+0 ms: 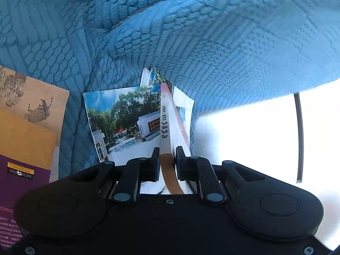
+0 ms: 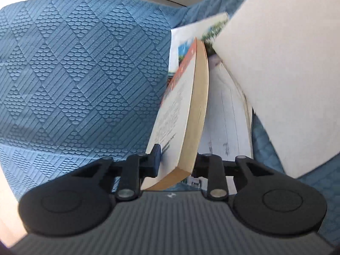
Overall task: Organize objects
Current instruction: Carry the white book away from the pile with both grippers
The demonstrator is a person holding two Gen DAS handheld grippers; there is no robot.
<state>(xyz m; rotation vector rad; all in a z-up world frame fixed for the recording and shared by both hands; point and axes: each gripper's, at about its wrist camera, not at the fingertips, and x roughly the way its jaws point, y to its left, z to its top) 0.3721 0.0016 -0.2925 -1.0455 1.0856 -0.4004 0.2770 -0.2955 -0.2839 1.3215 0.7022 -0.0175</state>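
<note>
The left tool [image 1: 167, 159] pinches the spine of a slim paperback book [image 1: 166, 125], white and tan with dark printed characters, holding it upright on edge over a glossy photo-cover booklet [image 1: 119, 116] on the quilted blue fabric [image 1: 212, 42] with its embossed diamond pattern. The right tool [image 2: 176, 159] clamps the same book [image 2: 191, 106] by its cream page edge and white cover. Beside it lie a beige illustrated booklet [image 1: 31, 97] and a purple brochure [image 1: 12, 182].
</note>
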